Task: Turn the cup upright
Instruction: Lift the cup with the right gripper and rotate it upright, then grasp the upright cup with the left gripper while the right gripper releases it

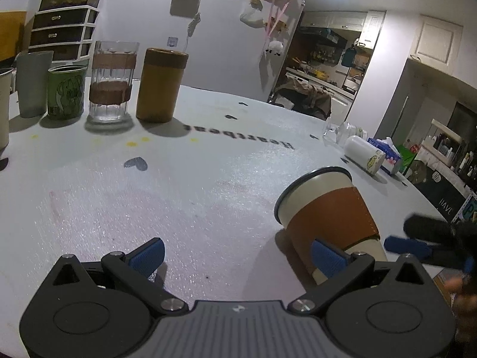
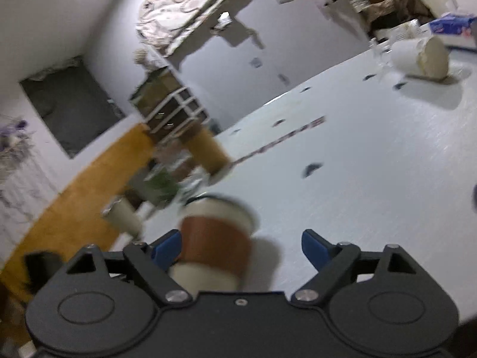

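Observation:
A cream cup with a brown sleeve and dark rim [image 1: 328,217] leans tilted on the white table [image 1: 193,197], rim up and to the left. My left gripper [image 1: 238,258] is open, its right finger [image 1: 326,258] next to the cup's lower side. In the right wrist view, which is blurred, the same cup [image 2: 216,238] lies between my right gripper's [image 2: 241,247] open fingers, close to the left finger [image 2: 167,247]. The right gripper's blue finger also shows in the left wrist view [image 1: 407,246], just right of the cup.
Upright cups stand in a row at the back left: a tan cup [image 1: 161,85], a glass with brown bands [image 1: 111,82], a green cup [image 1: 65,92], a grey cup [image 1: 32,83]. A white cup [image 1: 363,153] lies on its side near a tissue box [image 1: 387,152] at the right edge.

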`<state>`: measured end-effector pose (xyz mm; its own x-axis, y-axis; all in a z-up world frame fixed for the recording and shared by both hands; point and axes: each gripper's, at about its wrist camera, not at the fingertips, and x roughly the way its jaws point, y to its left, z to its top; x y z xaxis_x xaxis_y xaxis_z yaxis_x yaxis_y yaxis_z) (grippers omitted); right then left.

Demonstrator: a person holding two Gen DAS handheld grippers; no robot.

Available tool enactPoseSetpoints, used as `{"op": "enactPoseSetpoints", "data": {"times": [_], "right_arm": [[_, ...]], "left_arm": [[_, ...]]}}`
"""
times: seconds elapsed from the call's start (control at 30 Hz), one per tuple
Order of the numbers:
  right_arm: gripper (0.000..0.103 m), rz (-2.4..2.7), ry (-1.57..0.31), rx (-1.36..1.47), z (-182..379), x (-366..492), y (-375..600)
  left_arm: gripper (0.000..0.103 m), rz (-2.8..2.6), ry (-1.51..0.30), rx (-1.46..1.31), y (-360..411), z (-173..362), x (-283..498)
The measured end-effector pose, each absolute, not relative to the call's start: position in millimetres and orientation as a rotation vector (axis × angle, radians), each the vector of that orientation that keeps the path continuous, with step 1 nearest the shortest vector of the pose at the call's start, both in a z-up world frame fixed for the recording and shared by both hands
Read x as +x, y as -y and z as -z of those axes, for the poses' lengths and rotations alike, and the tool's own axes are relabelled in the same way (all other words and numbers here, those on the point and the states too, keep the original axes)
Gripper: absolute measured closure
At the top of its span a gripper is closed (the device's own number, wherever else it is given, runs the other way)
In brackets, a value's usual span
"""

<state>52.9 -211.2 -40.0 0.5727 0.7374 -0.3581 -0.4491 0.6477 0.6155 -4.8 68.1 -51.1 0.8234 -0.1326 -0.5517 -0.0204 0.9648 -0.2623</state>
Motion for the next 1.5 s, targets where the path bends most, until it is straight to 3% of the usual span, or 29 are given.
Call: {"op": "enactPoseSetpoints", "data": {"times": [0.17,0.2,0.3,0.43,0.6,1.0,1.17,1.3,1.5], "right_arm": [[0.027,-0.787,-0.671,0.435,43.3,38.9,188.1],[0.034,-0.785,-0.688,0.424,45.6,39.5,184.6],[0.042,-0.817,-0.715,0.479,55.4,42.9,184.1],[0.047,-0.835,-0.706,0.495,57.6,39.4,183.3],[0.047,-0.836,-0.698,0.487,57.5,38.6,182.5],[0.048,-0.837,-0.654,0.403,53.3,30.3,176.2],[0.049,-0.846,-0.632,0.355,49.9,27.1,173.3],[0.041,-0.823,-0.615,0.262,43.2,22.4,162.4],[0.041,-0.743,-0.576,0.173,39.7,22.2,148.3]], "left_arm": [[0.0,0.077,-0.585,-0.291,-69.2,49.7,-6.0],[0.0,0.082,-0.578,-0.301,-69.9,48.6,-6.1],[0.002,0.123,-0.551,-0.345,-70.4,41.5,-5.6],[0.015,0.184,-0.56,-0.406,-64.7,31.6,6.5],[0.019,0.248,-0.664,-0.563,-60.7,34.8,35.8],[0.023,0.275,-0.763,-0.639,-53.7,52.8,71.2],[0.024,0.246,-0.663,-0.579,-56.1,39.2,51.6],[0.024,0.218,-0.543,-0.434,-53.3,18.0,30.9],[0.025,0.112,-0.45,-0.208,-50.7,6.0,19.3]]}}
